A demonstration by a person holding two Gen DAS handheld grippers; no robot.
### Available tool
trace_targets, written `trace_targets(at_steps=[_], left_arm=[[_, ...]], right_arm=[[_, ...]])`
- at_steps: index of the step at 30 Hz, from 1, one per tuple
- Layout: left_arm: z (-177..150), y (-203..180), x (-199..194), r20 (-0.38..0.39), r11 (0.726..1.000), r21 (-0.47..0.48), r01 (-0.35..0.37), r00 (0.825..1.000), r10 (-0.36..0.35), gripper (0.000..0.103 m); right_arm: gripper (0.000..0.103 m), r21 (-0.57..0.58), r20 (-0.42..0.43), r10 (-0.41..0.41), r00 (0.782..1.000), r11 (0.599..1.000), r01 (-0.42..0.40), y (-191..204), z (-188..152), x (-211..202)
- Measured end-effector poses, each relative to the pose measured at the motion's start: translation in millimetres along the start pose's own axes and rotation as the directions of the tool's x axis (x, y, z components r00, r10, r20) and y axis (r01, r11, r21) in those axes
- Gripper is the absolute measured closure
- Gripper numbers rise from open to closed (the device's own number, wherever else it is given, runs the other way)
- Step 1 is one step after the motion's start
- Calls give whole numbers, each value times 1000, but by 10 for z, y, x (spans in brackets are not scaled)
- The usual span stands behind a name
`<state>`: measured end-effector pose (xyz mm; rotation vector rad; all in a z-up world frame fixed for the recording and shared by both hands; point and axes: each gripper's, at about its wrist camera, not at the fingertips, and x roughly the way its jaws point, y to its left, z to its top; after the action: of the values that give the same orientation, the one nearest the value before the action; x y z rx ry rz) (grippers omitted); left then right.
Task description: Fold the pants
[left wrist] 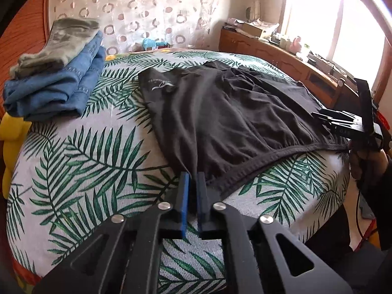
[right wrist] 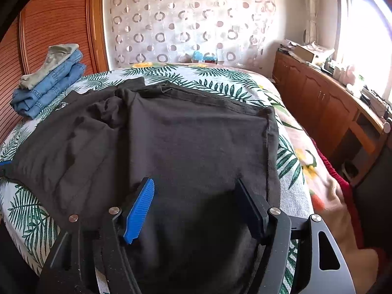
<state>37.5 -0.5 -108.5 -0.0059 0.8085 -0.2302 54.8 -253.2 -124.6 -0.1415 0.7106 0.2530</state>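
My left claw [left wrist: 193,180] is pressed together, pinching the near corner of the black pants [left wrist: 220,112] lying flat across the leaf-print bed [left wrist: 80,152], while my right claw [right wrist: 196,191] hovers spread wide over the cloth, gripping nothing.

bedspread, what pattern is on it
Green palm leaves on a pale bedspread, clearest in the left wrist view.

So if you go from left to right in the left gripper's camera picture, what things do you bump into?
Yellow pillow → folded blue jeans with a grey-green garment on top → black pants spread on the leafy bedspread → right gripper → wooden cabinet at the window side.
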Motion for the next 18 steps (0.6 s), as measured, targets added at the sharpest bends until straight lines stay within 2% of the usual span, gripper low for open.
trace_targets(at_steps=[5,13,18], left_arm=[[123,-49,-131,46,999,9,46,998,-46,101],[361,-203,-199,75,995,49,88,993,-92,101],[564,-392,-222,95,987,107,121,987,-131,101]], right_arm=[[32,0,0,3,1000,1000,-3,-6,2,3],[32,5,-3,5,1000,1000,-5,-15,9,4],[32,19,-15,3,1000,1000,-2,-33,34,-15]])
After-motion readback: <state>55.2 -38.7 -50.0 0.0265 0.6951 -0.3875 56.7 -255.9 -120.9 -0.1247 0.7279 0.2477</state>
